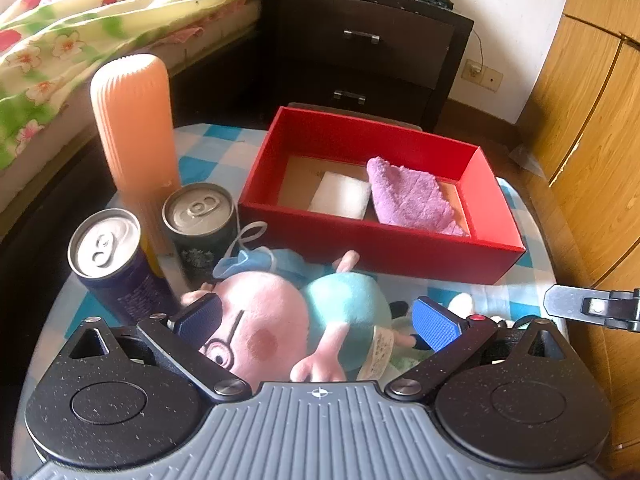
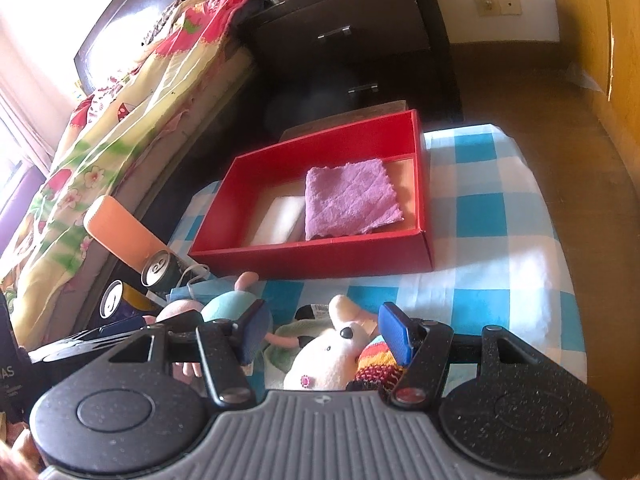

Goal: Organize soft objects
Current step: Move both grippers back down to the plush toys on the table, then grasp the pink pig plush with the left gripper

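Risk lay at the left gripper (image 1: 318,318), jaws apart around the pink-headed pig plush in a teal shirt (image 1: 288,320) on the checked table (image 2: 500,220), beside two upright aluminium cans (image 1: 106,248) that a careless lift toward the red cardboard box (image 1: 400,248) could topple, while the right gripper (image 2: 324,336), jaws apart, straddled the white mouse plush (image 2: 332,356).

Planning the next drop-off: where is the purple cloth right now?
The purple terry cloth lies inside the red cardboard box, in its right half in both views, beside a white folded pad.

Each hand-held gripper, left (image 1: 316,322) and right (image 2: 326,334), has a ribbed grey body flanked by two speckled black round housings. Black link arms with silver screws carry blue textured pads (image 1: 436,326). A small compass-like mark sits on the grey body.
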The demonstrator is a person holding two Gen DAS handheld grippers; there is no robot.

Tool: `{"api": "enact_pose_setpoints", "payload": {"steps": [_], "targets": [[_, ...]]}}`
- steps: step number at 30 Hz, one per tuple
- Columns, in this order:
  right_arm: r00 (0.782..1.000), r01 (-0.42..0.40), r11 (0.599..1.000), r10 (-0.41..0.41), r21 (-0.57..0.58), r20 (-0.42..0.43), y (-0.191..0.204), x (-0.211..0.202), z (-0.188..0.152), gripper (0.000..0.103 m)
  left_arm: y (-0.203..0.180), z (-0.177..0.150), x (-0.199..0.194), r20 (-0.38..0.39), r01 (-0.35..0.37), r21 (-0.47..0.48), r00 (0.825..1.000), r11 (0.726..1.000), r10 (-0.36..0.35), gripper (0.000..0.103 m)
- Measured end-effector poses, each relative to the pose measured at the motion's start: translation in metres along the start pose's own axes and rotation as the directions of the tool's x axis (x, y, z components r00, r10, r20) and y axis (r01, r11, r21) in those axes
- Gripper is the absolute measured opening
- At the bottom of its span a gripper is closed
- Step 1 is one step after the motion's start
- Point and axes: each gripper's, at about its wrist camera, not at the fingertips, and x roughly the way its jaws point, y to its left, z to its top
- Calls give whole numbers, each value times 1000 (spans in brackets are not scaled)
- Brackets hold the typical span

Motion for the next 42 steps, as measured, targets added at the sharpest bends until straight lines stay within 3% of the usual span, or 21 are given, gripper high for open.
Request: {"api": "enact_pose_setpoints", "payload": {"steps": [16, 27, 39, 42], "targets": [[999, 6, 1000, -7, -14, -33, 0, 2, -14, 39, 24, -16, -14, -21, -38, -2, 999, 999, 38, 97], [998, 7, 1000, -8, -23, -55, -1, 4, -21, 39, 70, -32, -19, -77, -97, -85, 993, 992, 91, 97], [997, 18, 1000, -19, -16, -72, -6, 8, -23, 40, 48, -11, 13, -79, -60, -54, 995, 997, 55, 97], [997, 25, 1000, -26, -6, -73, -10, 9, -23, 40, 42, -5, 32, -110, -77, -54, 991, 996, 70, 97]]}}
